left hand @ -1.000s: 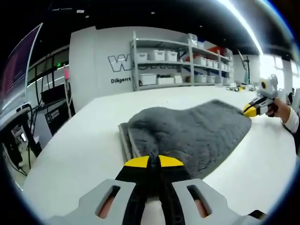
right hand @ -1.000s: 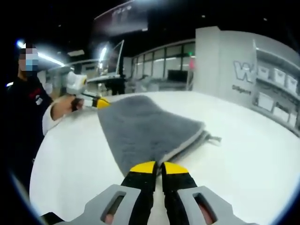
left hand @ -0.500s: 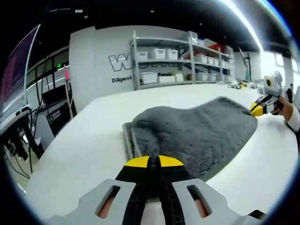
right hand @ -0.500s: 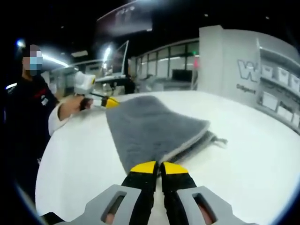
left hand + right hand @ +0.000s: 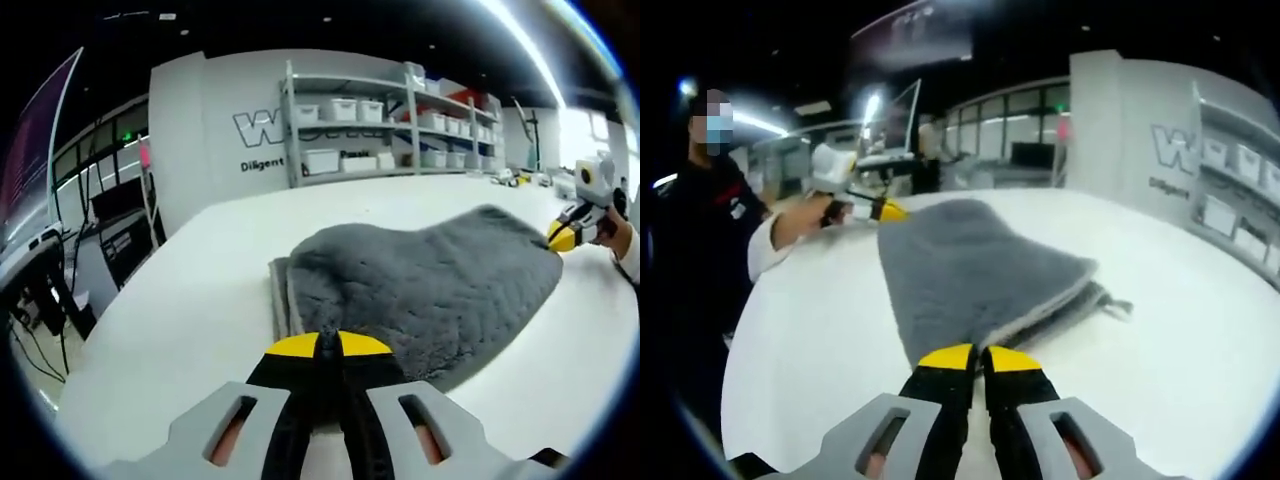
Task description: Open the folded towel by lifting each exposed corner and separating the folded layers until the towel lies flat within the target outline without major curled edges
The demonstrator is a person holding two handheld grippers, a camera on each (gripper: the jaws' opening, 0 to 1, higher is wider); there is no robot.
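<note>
Step in hand: unfolding. Grey towel (image 5: 420,290) lies on the white table (image 5: 180,330), top layer held up between both grippers, folded layers stacked at its far side. Left gripper (image 5: 327,345) jaws together, clamped on a near corner. Right gripper (image 5: 977,358) jaws likewise pinch the opposite corner, though the cloth between the tips is hard to see. Next move, probably: carry the layer over and lay it flat.

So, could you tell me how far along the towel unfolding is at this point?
Done: each gripper is shut on a corner of the top layer, left gripper and right gripper. In hand: that layer of the grey towel is lifted and stretched between them. Left: folded layers are stacked underneath, and nothing lies flat on the white table yet.
</note>
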